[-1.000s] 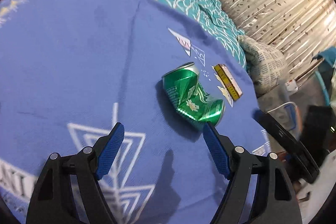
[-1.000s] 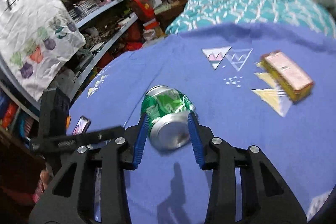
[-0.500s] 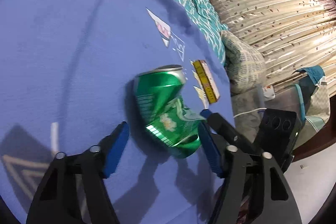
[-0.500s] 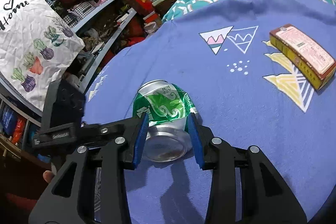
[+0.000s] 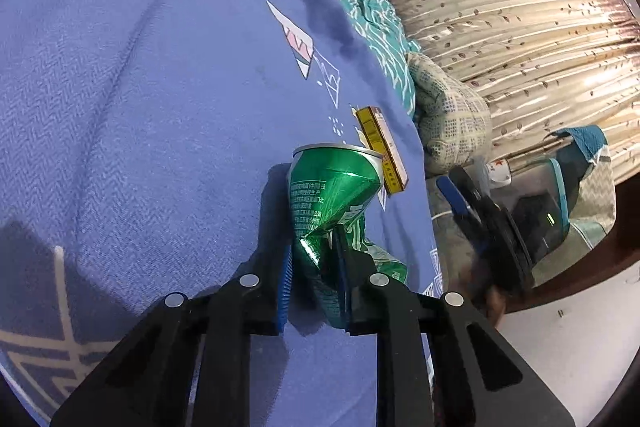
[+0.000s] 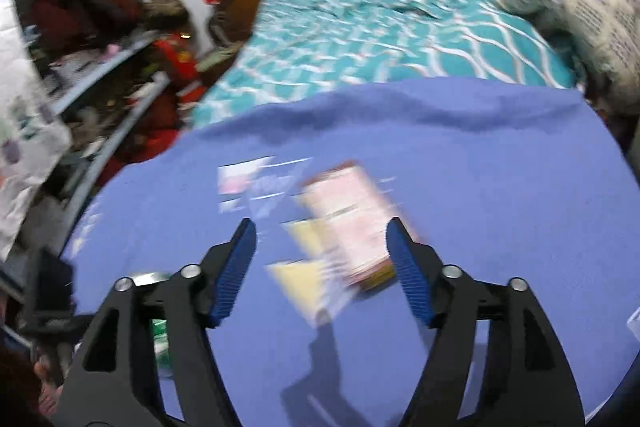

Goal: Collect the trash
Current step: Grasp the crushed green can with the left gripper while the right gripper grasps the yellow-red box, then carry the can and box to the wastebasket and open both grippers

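A crushed green drink can (image 5: 332, 199) stands on the blue cloth (image 5: 140, 107). My left gripper (image 5: 314, 267) is shut on the can's dented waist. A flat yellow and pink box (image 5: 380, 151) lies just beyond the can. In the right wrist view my right gripper (image 6: 320, 267) is open and empty, with the blurred box (image 6: 352, 223) between and just ahead of its fingers. A bit of the can (image 6: 158, 331) shows at the lower left behind the left finger. The right gripper also shows at the right of the left wrist view (image 5: 480, 211).
A bed with a teal patterned cover (image 6: 392, 27) lies beyond the blue cloth, with a checked pillow (image 5: 448, 115) at its end. Cluttered shelves (image 6: 100, 67) stand to the left. Beige curtains (image 5: 520, 7) hang at the right. The cloth's edge drops off near the box.
My left gripper closed on the green can. My right gripper let go of the can, opened, and swung right over the yellow and pink box.
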Motion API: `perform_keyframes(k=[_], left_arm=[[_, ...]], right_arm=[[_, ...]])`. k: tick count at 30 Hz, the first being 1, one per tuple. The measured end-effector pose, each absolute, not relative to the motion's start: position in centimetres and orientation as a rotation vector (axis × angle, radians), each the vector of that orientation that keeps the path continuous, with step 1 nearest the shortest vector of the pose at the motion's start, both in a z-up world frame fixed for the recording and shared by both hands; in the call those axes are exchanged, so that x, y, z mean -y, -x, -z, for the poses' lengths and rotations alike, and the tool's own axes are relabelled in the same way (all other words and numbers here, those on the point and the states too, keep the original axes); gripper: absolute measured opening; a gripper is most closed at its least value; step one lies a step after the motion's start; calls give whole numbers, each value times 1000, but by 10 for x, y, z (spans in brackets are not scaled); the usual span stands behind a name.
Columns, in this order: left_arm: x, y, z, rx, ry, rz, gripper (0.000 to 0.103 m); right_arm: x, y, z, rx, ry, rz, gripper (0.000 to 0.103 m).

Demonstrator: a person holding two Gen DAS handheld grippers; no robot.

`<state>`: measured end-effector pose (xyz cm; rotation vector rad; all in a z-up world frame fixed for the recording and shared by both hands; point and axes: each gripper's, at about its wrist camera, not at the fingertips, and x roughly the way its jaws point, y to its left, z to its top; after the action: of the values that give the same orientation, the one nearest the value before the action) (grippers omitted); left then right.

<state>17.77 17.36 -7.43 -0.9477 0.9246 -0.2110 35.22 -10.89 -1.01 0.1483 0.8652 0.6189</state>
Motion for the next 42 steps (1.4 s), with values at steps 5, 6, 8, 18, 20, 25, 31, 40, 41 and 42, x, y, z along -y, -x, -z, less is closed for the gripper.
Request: perform_keyframes(k=[5,6,8,18,20,25,31,40,41,42], left_arm=[[-176,-174,80,-921,951,206,18],[-177,-174,80,-919,952,208,18],[-175,-175,79,-916,937,205,18],[-170,-173,74,-909,898,220,18],[-162,-172,69,-914,878,234,18],[-133,-170,67,-944,847,286,17],[-82,-175,62,-990,811,371,17],[33,-215,44,-1062,666,527,17],[50,-223,42,-1072,648,553,17],[62,-228,41,-1078,634,569,17]], right_arm=[[108,-400,40,-978,-138,-596,88],[102,-403,44,-992,-118,-607,90],[80,-394,51,-1014,-29,-632,92],[43,-327,58,-1000,117,-592,65],[52,-295,51,-988,99,-619,65],[116,-221,48,-971,38,-627,65],[200,-190,43,-918,-28,-506,65],[321,-172,34,-852,-140,-311,65],[334,-170,34,-845,-159,-288,65],[348,-169,34,-834,-179,-266,65]])
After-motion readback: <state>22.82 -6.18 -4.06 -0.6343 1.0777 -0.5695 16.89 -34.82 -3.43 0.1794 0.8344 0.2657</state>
